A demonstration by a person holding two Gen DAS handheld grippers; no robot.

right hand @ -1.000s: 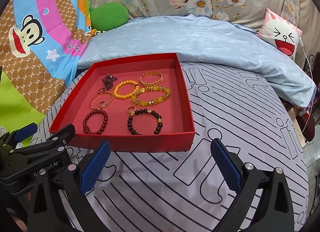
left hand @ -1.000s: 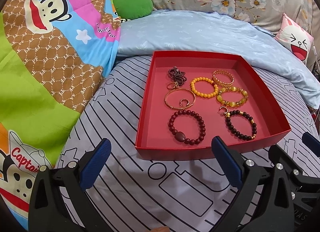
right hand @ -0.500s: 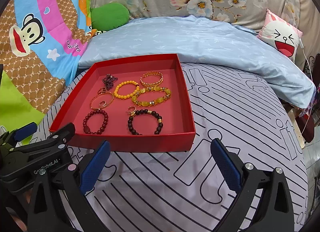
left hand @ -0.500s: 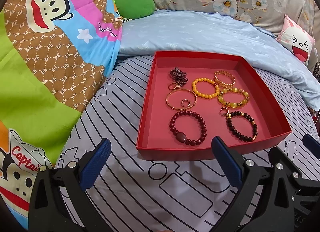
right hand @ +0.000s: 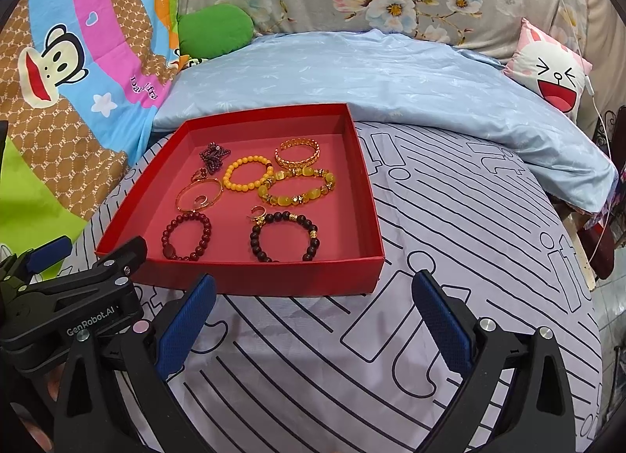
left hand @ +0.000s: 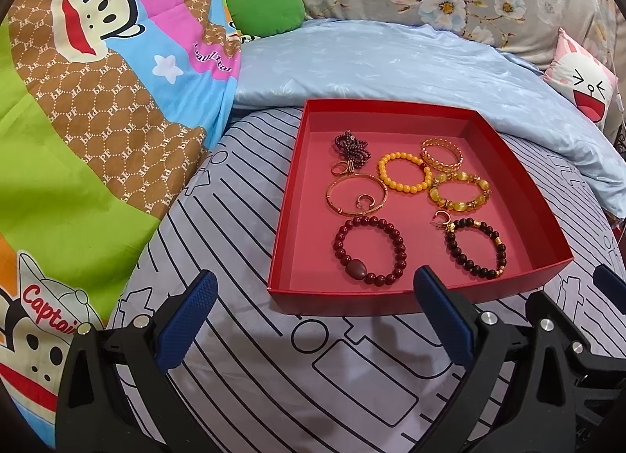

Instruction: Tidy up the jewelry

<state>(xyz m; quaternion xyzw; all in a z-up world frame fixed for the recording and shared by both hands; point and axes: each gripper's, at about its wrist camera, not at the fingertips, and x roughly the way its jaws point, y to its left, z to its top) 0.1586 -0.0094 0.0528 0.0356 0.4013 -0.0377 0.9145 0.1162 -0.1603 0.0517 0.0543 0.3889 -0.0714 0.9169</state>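
Both grippers spread wide, empty, short of the red tray (left hand: 391, 302).
Behind the tray: blue quilt (left hand: 391, 65), green cushion (left hand: 266, 7); nothing blocks it.

Ahead of the right gripper (right hand: 311, 312), the red tray (right hand: 250, 277)'s near wall hides the lower beads of the dark bracelet (right hand: 285, 236) (the red bracelet (right hand: 187, 234) too). The left gripper (right hand: 43, 257) beside it is cut off by the frame edge.
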